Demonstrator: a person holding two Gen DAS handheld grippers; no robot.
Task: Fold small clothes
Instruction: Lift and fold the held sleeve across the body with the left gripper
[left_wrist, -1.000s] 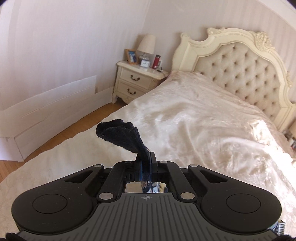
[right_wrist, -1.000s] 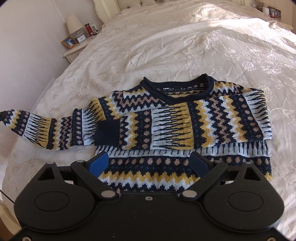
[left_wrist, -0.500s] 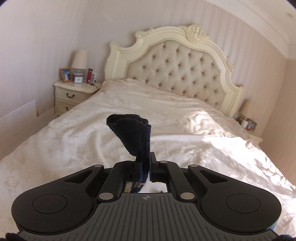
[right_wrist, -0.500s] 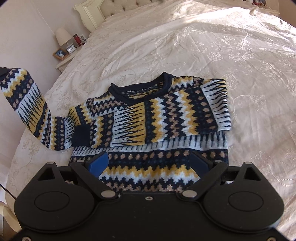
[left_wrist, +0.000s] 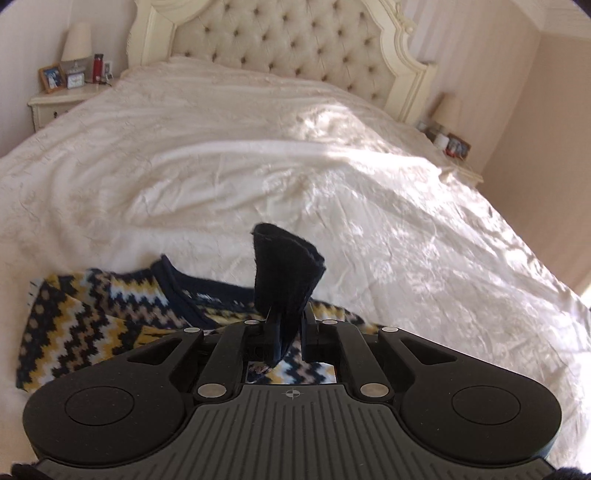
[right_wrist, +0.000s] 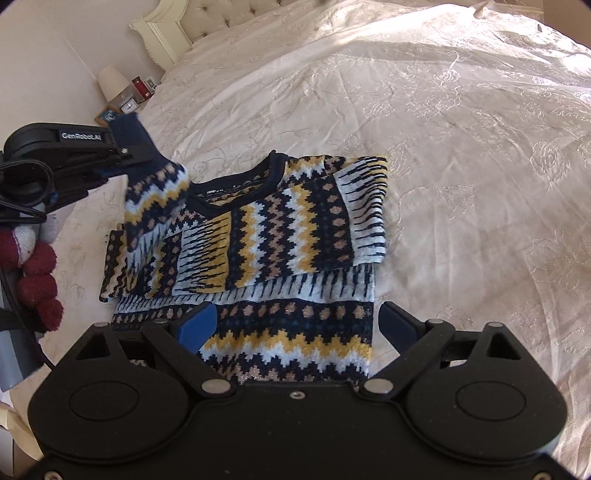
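The left gripper (right_wrist: 125, 151) is closed on the dark navy cuff (left_wrist: 286, 273) of the sweater's sleeve (right_wrist: 155, 199). In the left wrist view the cuff stands up out of the two pressed fingers, and below and in front of the gripper lies the patterned sweater (right_wrist: 280, 236) on the white bedspread (left_wrist: 332, 184). In the right wrist view this gripper comes in from the left, lifted above the bed, and the sleeve hangs down from it and bends over the left part of the sweater's body. A gloved hand (right_wrist: 37, 273) in dark red holds the gripper's handle at the far left.

The sweater lies flat just ahead of the right gripper (right_wrist: 295, 325), with its navy collar (right_wrist: 273, 173) on the far side. The other sleeve is folded across the chest. The hem end is the nearest to the right gripper and passes under it.

The right gripper has its blue fingers (right_wrist: 195, 325) spread wide over the hem, holding nothing.

Far ahead of the left gripper are the tufted headboard (left_wrist: 295, 40) and a nightstand (left_wrist: 55, 103) to the left.
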